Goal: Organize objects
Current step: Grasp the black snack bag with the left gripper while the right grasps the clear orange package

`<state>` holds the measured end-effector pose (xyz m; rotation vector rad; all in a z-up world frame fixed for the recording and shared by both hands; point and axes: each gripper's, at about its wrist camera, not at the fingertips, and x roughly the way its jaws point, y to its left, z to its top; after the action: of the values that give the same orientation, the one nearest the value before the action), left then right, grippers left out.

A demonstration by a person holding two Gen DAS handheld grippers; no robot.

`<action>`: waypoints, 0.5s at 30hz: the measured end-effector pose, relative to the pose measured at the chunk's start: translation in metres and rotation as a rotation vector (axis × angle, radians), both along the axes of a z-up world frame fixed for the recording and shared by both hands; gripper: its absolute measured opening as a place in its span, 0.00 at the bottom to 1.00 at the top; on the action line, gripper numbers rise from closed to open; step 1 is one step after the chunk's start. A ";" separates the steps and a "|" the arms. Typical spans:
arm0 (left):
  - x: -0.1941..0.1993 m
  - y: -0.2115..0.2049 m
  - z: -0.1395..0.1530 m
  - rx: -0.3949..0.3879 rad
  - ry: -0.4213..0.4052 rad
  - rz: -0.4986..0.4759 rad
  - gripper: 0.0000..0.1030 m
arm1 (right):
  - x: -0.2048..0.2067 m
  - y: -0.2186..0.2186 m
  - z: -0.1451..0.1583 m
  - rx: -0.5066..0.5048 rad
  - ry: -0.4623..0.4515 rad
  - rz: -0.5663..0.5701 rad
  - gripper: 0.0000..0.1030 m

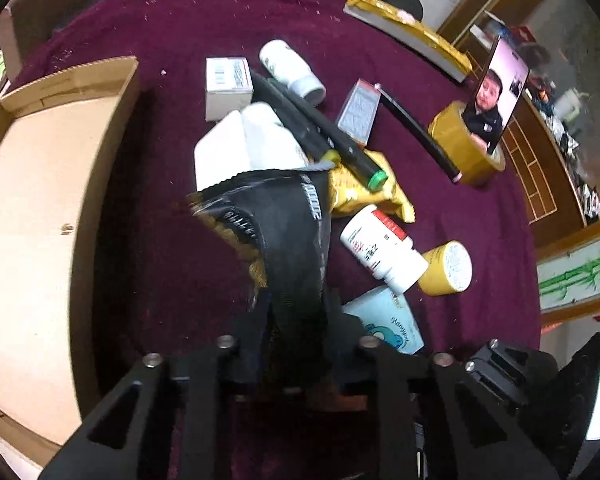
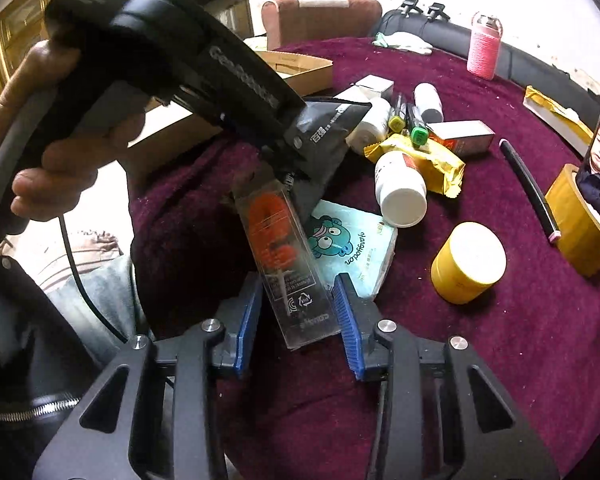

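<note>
Black foil pouch [image 1: 284, 232] hangs clamped in the left gripper [image 1: 296, 320], above the maroon worktop [image 1: 172, 260] beside the cardboard box [image 1: 32, 220]. Right gripper [image 2: 300, 312] has its blue-padded jaws spread apart around a clear plastic package [image 2: 288, 264] with orange contents, not pressing it. Bottles, markers and a tissue pack [image 2: 356, 248] lie nearby.

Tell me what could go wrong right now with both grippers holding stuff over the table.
The left gripper pinches the black pouch only by its end, so it may slip before reaching the cardboard box. The clear packet sits tilted between the right gripper pads, seemingly loose, and could drop.
</note>
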<state>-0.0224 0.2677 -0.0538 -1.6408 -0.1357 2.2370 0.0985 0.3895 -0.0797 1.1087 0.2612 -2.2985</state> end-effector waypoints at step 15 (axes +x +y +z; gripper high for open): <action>0.023 -0.034 0.031 0.045 0.074 0.034 0.10 | -0.007 -0.001 0.000 -0.119 -0.103 -0.284 0.26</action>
<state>0.0009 0.2335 -0.0228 -1.5409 -0.1946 2.2997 0.0914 0.3886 -0.0800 1.2662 -0.0779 -2.4539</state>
